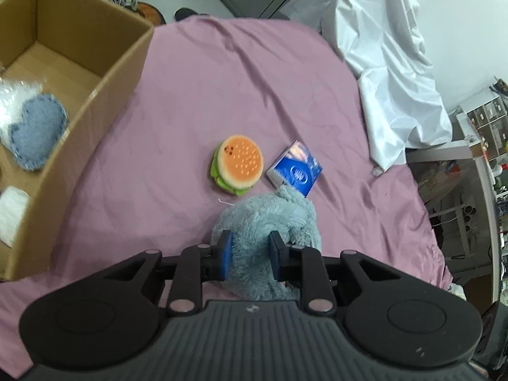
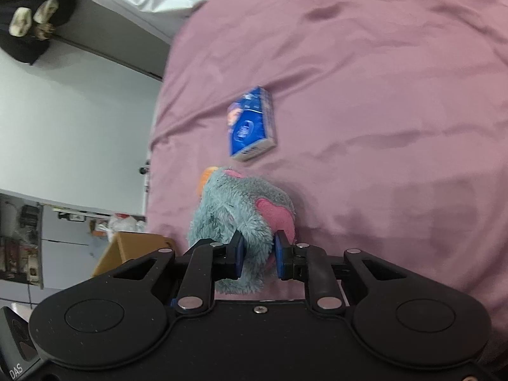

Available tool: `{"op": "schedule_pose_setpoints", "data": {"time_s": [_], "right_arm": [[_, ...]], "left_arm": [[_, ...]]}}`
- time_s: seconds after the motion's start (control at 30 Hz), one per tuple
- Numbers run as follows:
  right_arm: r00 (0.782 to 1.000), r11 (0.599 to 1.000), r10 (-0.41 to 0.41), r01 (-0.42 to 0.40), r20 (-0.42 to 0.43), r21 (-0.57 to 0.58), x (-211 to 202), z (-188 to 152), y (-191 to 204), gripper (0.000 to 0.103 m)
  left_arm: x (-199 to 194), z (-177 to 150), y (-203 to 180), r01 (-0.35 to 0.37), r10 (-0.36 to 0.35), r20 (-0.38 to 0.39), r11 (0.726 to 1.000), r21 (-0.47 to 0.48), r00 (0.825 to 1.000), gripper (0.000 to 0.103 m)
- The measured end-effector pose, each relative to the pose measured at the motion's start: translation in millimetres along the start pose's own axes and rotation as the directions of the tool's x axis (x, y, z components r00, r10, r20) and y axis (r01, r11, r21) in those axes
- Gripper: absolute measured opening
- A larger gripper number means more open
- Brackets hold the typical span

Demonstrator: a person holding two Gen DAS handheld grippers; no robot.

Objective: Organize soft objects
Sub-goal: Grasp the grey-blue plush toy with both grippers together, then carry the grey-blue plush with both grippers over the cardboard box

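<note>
Grey-blue plush toy (image 1: 266, 222) — fluffy, with pink patches visible from the right wrist view (image 2: 241, 216) — sits low over the pink bedsheet (image 1: 222, 95), gripped from two sides at once. Left gripper (image 1: 250, 254) has its blue pads pressed into the fur, jaws narrowed around a fold of the toy. Right gripper (image 2: 257, 255) likewise clamped on the plush, pads sunk into the pile. Whether the toy rests on the sheet or hangs just above it cannot be told.

Beyond the toy: burger plush (image 1: 237, 164) lying on the sheet, and just beside it a blue tissue pack (image 1: 295, 169), apart from the burger. Cardboard box (image 1: 95, 95) stands open at the left edge of the bed — inside, a denim heart (image 1: 36, 130) and white soft items (image 1: 11, 212). White cloth (image 1: 390, 73) draped at the far right.
</note>
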State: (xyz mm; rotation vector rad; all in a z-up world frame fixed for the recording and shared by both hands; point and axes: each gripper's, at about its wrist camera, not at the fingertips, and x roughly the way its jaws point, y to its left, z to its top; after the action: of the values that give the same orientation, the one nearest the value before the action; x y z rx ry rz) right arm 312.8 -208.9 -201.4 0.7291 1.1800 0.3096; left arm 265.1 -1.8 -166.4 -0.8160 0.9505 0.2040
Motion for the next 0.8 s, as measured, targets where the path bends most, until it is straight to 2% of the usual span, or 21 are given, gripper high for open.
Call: {"op": "schedule_pose_setpoints", "data": {"time_s": [0.23, 0.5, 0.8], "right_arm": [[0.995, 0.994, 0.097, -0.096, 0.032, -0.050, -9.6, 1.3, 12.3, 0.018], [0.977, 0.969, 0.210, -0.205, 0.026, -0.138, -17.2, -5.1, 31.4, 0.018], [0.962, 0.939, 0.272, -0.264, 0.006, -0.220, -23.1, -19.7, 55.3, 0.018]], "left_arm": [[-28.2, 7.2, -1.1, 0.028, -0.028, 0.050, 1.000, 0.003, 0.998, 0.022], [-62.4, 10.6, -1.4, 0.027, -0.029, 0.126, 0.999, 0.022, 0.992, 0.022], [-92.2, 15.6, 9.4, 0.029, -0.030, 0.183, 1.000, 0.010, 0.983, 0.022]]}}
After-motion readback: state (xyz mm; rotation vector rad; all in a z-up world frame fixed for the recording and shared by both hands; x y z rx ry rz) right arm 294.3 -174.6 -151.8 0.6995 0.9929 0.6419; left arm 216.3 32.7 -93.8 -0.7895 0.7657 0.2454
